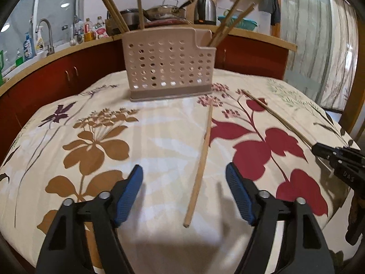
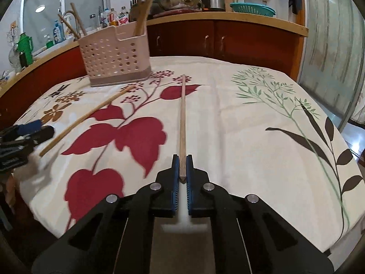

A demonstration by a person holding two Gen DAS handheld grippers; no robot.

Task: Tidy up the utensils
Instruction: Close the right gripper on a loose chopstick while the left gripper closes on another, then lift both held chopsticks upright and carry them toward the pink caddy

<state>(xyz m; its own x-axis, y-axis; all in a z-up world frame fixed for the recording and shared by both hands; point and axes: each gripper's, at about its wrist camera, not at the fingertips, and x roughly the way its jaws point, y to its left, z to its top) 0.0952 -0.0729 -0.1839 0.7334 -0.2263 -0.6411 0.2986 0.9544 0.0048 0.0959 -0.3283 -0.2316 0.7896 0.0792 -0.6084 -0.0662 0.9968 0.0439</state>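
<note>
Landmark: a perforated beige utensil holder (image 1: 171, 66) is seen upright on the flowered tablecloth (image 1: 159, 141), toward the far side of the table.

Holder contents: several wooden chopsticks (image 1: 114, 11) are stood in it, some leaning out of its taller section, others out of the lower, notched section (image 1: 230, 20).

Left gripper (image 1: 184, 175): its blue-padded jaws are held wide apart, on the near side of the holder, low over the cloth. Nothing is pressed by the pads.

Loose chopstick (image 1: 200, 162): it is laid flat on the cloth, running from just before the holder's base toward the camera. Its near end lies between the left gripper's open jaws, closer to the right-hand pad, and is touched by neither.

Right gripper (image 2: 182, 166): its jaws are closed narrowly on the near end of a second chopstick (image 2: 182, 118), which is clamped between the blue pads.

Held chopstick: it is pointed away from the gripper, with its far tip to the right of the holder's base and near it. Whether that tip rests on the cloth cannot be told.

Two grippers: both are placed on the near side of the holder, well apart from each other.
</note>
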